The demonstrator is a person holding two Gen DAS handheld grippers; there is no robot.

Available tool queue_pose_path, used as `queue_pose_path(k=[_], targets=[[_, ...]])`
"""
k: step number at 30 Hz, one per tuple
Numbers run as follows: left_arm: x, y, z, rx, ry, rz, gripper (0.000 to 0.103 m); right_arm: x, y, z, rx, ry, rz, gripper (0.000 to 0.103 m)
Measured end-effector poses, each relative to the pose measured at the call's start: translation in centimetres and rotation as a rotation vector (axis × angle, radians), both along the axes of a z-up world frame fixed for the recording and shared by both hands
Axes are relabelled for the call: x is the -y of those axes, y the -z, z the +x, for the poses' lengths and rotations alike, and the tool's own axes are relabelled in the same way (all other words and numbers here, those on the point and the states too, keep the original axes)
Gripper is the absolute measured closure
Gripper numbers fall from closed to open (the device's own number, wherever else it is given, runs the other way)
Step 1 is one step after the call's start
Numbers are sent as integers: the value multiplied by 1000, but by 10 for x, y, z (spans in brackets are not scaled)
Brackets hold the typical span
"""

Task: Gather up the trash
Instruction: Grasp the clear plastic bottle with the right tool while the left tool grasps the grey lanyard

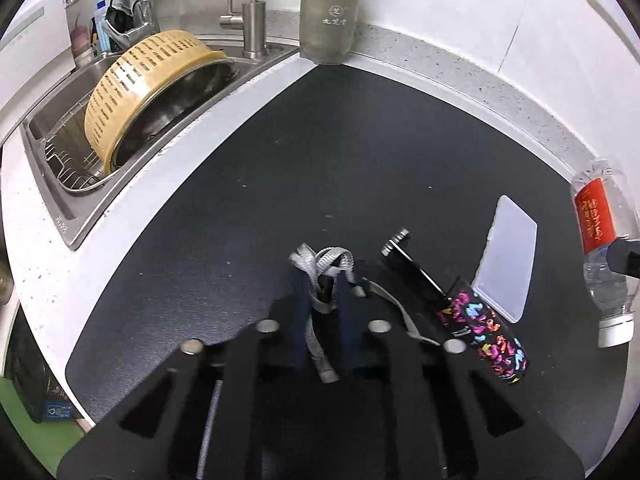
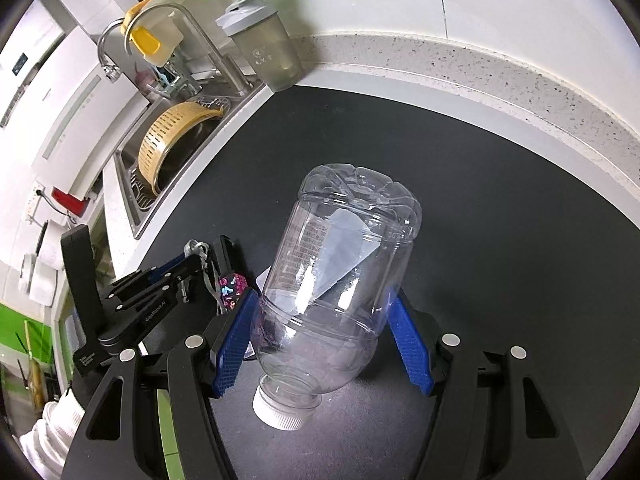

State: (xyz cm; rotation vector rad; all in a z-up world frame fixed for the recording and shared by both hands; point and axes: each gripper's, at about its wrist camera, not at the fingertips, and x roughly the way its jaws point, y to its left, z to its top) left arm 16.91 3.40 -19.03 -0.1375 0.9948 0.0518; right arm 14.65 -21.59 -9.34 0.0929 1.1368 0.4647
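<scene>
The left gripper (image 1: 325, 300) points steeply downward with its jaws drawn together, pinching a grey strap (image 1: 335, 261) between the dark pads. The right gripper (image 2: 320, 320) also tilts steeply down, its blue pads (image 2: 232, 344) set wide and pressed against either side of a clear plastic bottle (image 2: 340, 264). A white sleeve (image 2: 52, 428), probably the left arm, shows at the right view's lower left edge.

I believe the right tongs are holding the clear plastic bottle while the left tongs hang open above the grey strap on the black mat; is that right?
Not quite: the left tongs are shut on the grey strap, as the left wrist view shows. The rest stands: the right tongs hold the clear plastic bottle over the black mat.
</scene>
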Motion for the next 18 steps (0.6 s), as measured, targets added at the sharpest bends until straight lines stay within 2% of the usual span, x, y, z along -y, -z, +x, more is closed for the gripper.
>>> queue_pose_path(k=[7,12,18], targets=[[-3,-7,-4,-26,-15,-46,94,-4,-4,1,20,-24,-16,39],[-4,-29,-19,-24,-20,-37,94,-10,-14,-4,56,-59,-43,39],[-3,-65,-51,-9,-23,-3,94,-24,-41,-19,133,-145,-76,39]])
